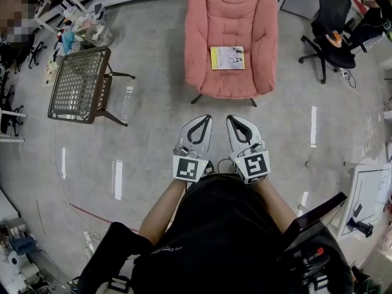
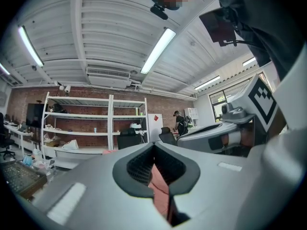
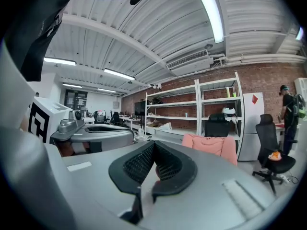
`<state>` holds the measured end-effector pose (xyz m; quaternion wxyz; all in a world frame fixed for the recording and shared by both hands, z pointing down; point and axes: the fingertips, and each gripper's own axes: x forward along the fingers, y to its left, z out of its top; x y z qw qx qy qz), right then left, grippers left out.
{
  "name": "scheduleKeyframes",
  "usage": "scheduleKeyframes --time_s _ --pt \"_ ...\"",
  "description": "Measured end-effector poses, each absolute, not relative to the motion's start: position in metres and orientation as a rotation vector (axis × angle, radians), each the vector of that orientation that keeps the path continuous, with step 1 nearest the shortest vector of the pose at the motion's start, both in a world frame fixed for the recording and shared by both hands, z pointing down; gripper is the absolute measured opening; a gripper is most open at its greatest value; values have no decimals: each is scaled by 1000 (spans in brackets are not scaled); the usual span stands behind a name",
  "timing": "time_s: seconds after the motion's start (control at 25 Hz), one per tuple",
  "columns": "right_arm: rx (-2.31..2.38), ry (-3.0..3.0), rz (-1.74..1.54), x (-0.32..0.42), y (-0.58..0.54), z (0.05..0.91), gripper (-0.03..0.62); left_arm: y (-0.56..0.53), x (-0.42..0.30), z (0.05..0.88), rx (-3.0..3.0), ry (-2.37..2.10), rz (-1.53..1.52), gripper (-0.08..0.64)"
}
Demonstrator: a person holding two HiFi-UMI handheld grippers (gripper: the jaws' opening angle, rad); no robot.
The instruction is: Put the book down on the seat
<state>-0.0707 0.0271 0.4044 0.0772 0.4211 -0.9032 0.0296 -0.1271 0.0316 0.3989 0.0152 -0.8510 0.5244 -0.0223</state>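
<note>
Book (image 1: 227, 58) flat on the seat of the armchair (image 1: 231, 14), far across the floor. Near, side by side and well apart from it: left gripper (image 1: 204, 119) and right gripper (image 1: 233, 119), both with jaws pressed together, nothing between. Wicker chair (image 1: 79, 84) off left.

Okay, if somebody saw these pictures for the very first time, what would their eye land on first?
The pink armchair at the top centre of the head view stands out most, with a yellow-and-white book lying flat on its seat. Below it, close to the person's body, the left gripper and right gripper are held side by side, both shut and empty. A brown wicker chair stands off to the left.
</note>
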Motion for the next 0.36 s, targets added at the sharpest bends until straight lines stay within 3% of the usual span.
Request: scheduleKeyframes --time_s 0.36 --pt "1230 -2714 65 -95 14 398 8 22 -150 396 -2634 1666 -58 0"
